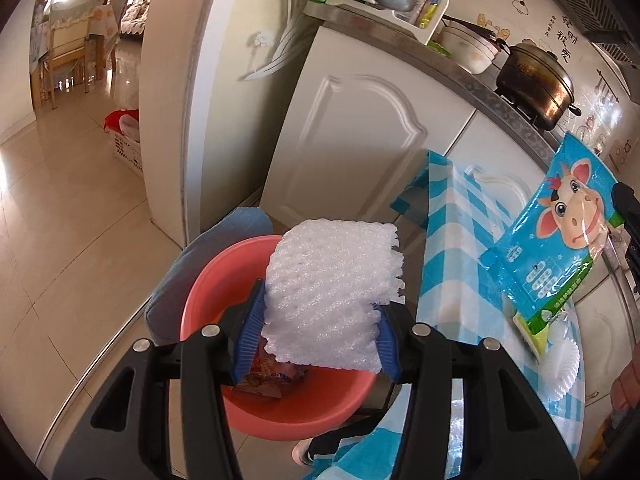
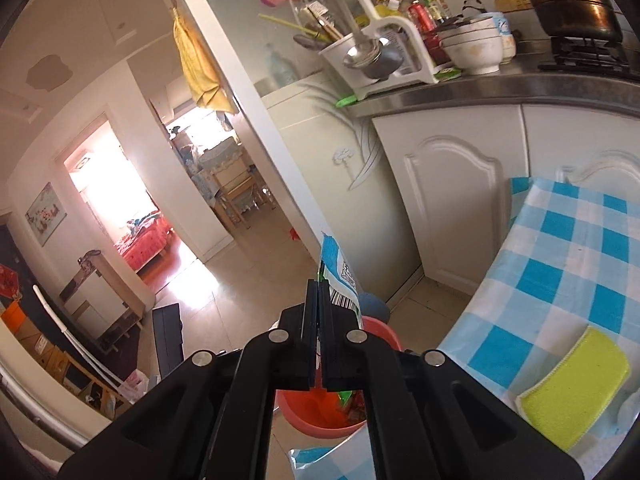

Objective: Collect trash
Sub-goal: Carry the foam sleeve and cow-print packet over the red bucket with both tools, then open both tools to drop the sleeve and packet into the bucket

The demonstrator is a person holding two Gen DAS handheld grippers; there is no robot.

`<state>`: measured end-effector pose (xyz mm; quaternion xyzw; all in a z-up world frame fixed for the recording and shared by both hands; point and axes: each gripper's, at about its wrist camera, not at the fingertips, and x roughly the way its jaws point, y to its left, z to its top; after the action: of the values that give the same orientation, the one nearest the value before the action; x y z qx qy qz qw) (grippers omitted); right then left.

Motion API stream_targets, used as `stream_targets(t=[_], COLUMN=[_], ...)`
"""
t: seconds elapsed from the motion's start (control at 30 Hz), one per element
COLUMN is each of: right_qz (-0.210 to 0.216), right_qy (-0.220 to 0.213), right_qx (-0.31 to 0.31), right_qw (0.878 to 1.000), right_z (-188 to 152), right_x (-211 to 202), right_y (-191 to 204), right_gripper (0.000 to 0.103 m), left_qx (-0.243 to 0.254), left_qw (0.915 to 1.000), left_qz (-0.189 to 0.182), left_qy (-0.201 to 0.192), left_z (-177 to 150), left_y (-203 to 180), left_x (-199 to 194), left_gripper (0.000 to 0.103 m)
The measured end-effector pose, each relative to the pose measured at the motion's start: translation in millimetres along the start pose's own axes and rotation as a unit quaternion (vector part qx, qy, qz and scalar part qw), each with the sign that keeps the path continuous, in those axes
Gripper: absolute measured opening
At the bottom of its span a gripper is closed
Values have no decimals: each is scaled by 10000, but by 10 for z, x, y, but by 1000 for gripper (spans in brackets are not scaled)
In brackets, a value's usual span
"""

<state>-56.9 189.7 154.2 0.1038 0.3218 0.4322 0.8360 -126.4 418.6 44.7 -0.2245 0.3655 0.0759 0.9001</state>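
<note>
My left gripper (image 1: 320, 312) is shut on a white foam fruit net (image 1: 332, 292) and holds it over a pink plastic basin (image 1: 208, 280) on the floor. Snack wrappers (image 1: 264, 380) lie inside the basin. My right gripper (image 2: 319, 300) is shut on a blue milk-powder bag with a cartoon cow (image 1: 560, 236), seen edge-on in the right wrist view (image 2: 340, 276), above the basin (image 2: 312, 412). Another white foam net (image 1: 564, 364) lies on the checked cloth behind the bag.
A table with a blue-and-white checked cloth (image 2: 560, 264) stands right of the basin, with a yellow-green sponge (image 2: 576, 388) on it. White kitchen cabinets (image 1: 360, 140) and a counter with a pot (image 1: 536, 80) and bowls are behind. Tiled floor extends left.
</note>
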Motion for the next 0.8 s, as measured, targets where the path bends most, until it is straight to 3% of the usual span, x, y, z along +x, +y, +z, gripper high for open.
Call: stream_targets(t=[0.23,0.6,0.63,0.67,0.73,0.77,0.8], right_qz=[166,197,183,49,-141,-143,-160], right_qy=[572,1181,1273,1320,1471,1463,1393], right_qx=[-9,5,4,47,196,278,329], right_qw=[9982,9928,9917,9912,9888,9887,9896], right_z=[-184,-473,-504,-537,-605,-624,-630], right_x=[553,1081,1136,1176,1239,1226,1185], right_y=[95,117,108,85,7,-29,-53], right_gripper=[1,2,4,5,27,51,62], left_qx=[-183,-275,-273,-242,-158,-145,-139], left_qw=[9997,9991,9989,9986,9965,9956,9949], left_qz=[103,199,252,351,720,820,876], left_qy=[83,269,288,317,402,427,471], left_z=[-51,-138,-163,-187,-251,-275,-301], left_y=[226,371,385,391,405,419,430], left_x=[68,254,294,339,446,472,493], left_gripper=[51,52,58,73,90,90,90])
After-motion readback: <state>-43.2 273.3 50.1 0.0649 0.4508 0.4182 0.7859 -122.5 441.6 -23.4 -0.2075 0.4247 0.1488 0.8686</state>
